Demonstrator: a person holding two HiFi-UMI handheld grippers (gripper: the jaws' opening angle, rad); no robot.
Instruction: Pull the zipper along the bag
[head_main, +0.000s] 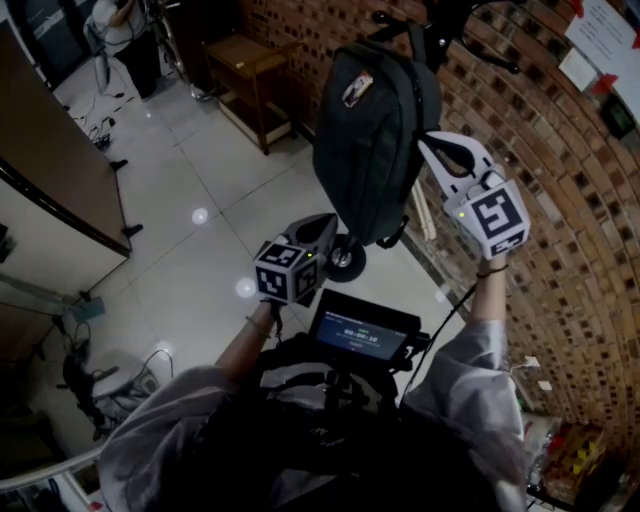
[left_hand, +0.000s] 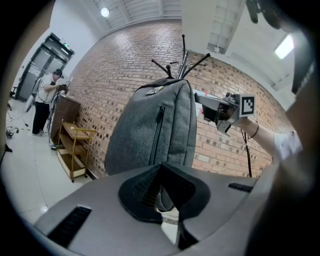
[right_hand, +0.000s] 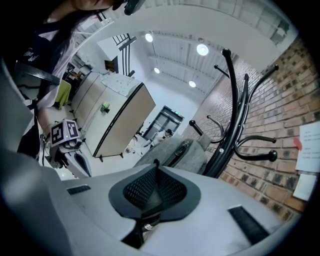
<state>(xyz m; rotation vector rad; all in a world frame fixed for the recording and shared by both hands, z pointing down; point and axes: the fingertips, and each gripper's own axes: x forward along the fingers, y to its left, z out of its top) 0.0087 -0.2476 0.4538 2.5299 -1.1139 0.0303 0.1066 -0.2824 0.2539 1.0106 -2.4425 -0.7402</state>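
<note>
Fingers, right gripper (right_hand: 156, 169): pressed nearly together on a small dark tab at the bag's upper side edge, which I take to be the zipper pull (right_hand: 155, 161).
Fingers, left gripper (left_hand: 161, 169): closed low on the bag, apparently pinching grey fabric at its bottom edge.
Why held so: I judge that the low pinch holds the hanging bag taut, so the other gripper can draw the slider without the bag swinging.
Bag (head_main: 370, 130): one, grey, hanging upright from the coat stand, between the two grippers.
Zippers: two counted, the gripped one, mostly hidden, and a front-pocket zipper (left_hand: 157, 132) left alone.
Coat stand (right_hand: 234, 105): one, black, just beside the brick wall (head_main: 560, 210).
Farther out: one wooden shelf cart (left_hand: 72, 145) and one person (left_hand: 44, 102), both well apart.
Progress: I cannot tell how far the slider has run.
</note>
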